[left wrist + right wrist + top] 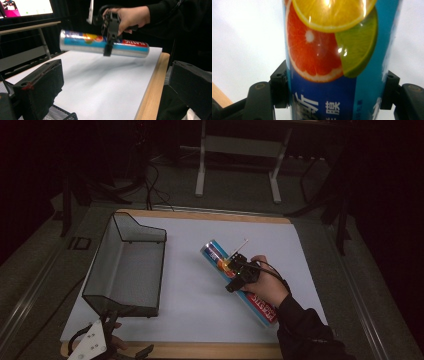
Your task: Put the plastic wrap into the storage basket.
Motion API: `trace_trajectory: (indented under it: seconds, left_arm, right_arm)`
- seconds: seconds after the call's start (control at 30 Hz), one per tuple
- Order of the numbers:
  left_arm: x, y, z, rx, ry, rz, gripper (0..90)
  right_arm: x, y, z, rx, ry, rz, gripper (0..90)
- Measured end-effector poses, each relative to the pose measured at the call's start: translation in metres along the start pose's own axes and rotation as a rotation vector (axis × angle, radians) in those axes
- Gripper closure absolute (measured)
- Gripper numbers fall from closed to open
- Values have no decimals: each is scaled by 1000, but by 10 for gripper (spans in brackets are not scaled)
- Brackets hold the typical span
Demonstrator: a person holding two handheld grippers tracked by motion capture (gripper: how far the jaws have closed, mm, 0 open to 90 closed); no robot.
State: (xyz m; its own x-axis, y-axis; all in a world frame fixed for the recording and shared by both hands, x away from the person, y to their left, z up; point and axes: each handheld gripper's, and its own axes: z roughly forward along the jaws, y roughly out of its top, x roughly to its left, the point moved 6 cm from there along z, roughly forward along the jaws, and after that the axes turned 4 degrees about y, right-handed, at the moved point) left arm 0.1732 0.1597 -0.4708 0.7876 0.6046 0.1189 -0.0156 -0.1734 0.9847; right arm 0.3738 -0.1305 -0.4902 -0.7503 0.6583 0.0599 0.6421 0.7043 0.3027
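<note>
A long blue roll of plastic wrap (pixel 215 254) with citrus fruit printed on it is held by my right gripper (pixel 239 270) over the right half of the white mat (pixel 195 295). In the left gripper view the roll (pixel 82 42) hangs level above the mat with its shadow beneath, and the right gripper (pixel 108 47) clamps it near the middle. The right gripper view shows both black jaws pressed against the sides of the roll (pixel 322 62). My left gripper (pixel 126 334) rests at the table's front left corner, its jaws (pixel 113 82) wide open with nothing between them.
A black wire-mesh basket (pixel 100 265) stands on the left side of the mat, its corner close to the left gripper (pixel 57 113). The table's wooden front edge (pixel 215 350) borders the mat. A white desk frame (pixel 235 165) stands beyond; a lit monitor (pixel 27 7) glows behind.
</note>
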Motion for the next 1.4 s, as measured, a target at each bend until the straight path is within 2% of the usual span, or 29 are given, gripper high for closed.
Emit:
trace_trajectory:
  seconds: [0.1, 0.27, 0.67, 0.8, 1.13, 1.17, 1.2, 1.4]
  left_arm:
    - [0, 0, 0, -2, 0, 0, 6]
    - [0, 0, 0, 0, 1, -1, 6]
    - [1, 0, 0, -3, 5, 2, 6]
    - [1, 0, -1, -4, 5, -1, 6]
    - [2, 0, -2, -7, 12, -3, 6]
    - [2, 0, -2, -7, 12, -3, 6]
    - [3, 1, -2, -9, 14, -7, 6]
    - [2, 1, -2, -10, 14, -3, 6]
  right_arm:
    - [-1, 9, -13, -44, -5, 11, 317]
    - [2, 22, -24, -82, 7, 21, 317]
    - [14, 62, -42, -207, 77, 92, 317]
    - [24, 79, -46, -238, 96, 79, 317]
    - [49, 123, -54, -328, 126, 90, 317]
    - [49, 123, -54, -328, 126, 90, 317]
    - [55, 133, -57, -352, 132, 89, 317]
    - [72, 161, -62, -398, 170, 93, 317]
